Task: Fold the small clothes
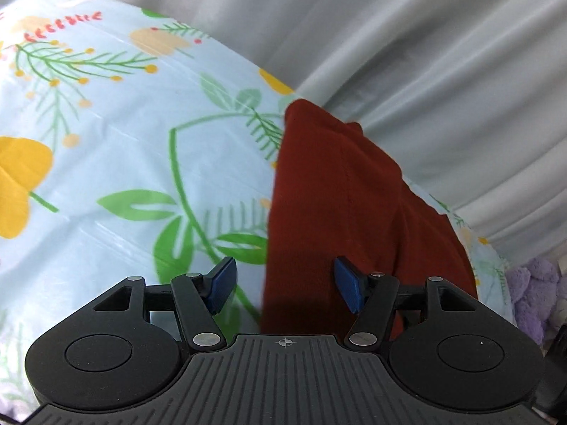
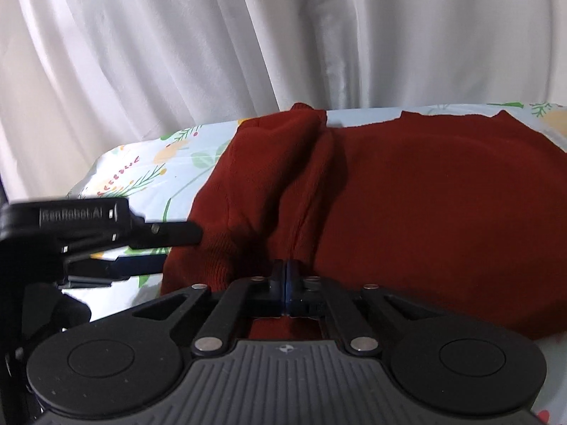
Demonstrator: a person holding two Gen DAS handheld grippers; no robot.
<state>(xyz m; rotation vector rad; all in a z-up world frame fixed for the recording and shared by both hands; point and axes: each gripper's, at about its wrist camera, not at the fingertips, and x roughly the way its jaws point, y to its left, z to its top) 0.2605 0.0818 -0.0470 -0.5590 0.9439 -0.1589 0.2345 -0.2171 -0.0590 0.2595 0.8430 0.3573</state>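
Left gripper (image 1: 285, 285) released, right gripper (image 2: 286, 276) clenched on red garment (image 2: 407, 205); floral tablecloth (image 1: 106, 141), white curtain (image 2: 177, 53) behind

The garment (image 2: 425, 205) is plain rust red. The cloth (image 1: 117, 141) beneath is pale blue with green leaves and yellow flowers. The curtain (image 2: 177, 35) is white.

Soft even light, fisheye bending, slight blur

Both wrist cameras are looking steeply down along their fingers, sitting close over the red garment (image 1: 340, 205) they share.
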